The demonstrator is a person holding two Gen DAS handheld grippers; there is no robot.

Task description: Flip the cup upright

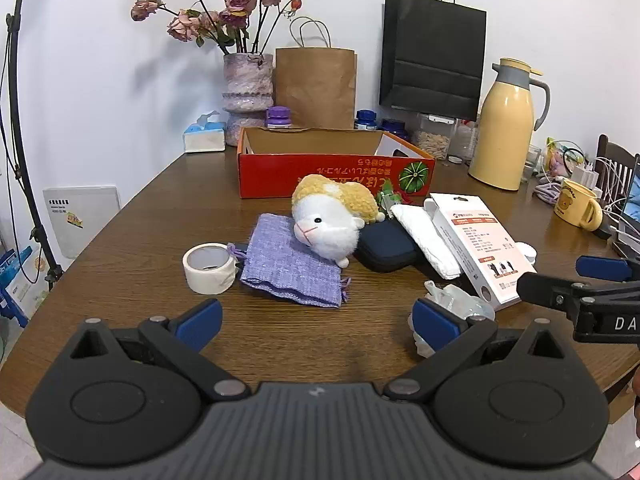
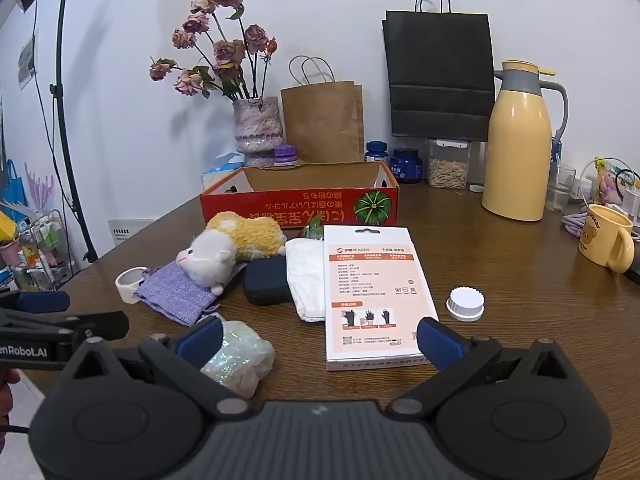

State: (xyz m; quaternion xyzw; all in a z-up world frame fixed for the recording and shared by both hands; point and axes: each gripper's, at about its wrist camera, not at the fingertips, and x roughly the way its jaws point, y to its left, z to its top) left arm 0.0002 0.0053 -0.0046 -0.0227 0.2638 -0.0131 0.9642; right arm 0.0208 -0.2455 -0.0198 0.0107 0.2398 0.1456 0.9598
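A yellow mug (image 2: 606,240) with a bear print stands at the table's far right, mouth up and handle to the right; the left wrist view shows the mug (image 1: 578,205) beside cables. My left gripper (image 1: 318,320) is open over bare wood, short of a purple pouch (image 1: 290,270). My right gripper (image 2: 320,340) is open too, its fingers either side of a white packet's (image 2: 374,292) near end. A crumpled iridescent plastic thing (image 2: 240,354) lies by the right gripper's left finger; I cannot tell what it is. Neither gripper holds anything, and both are far from the mug.
The wooden table (image 1: 132,240) also carries a tape roll (image 1: 209,267), plush toy (image 1: 328,218), dark case (image 2: 266,280), white cap (image 2: 465,303), red box (image 2: 300,206), yellow thermos (image 2: 518,148), vase (image 1: 248,92), paper bags and jars. Clear cups (image 2: 560,192) stand behind the mug.
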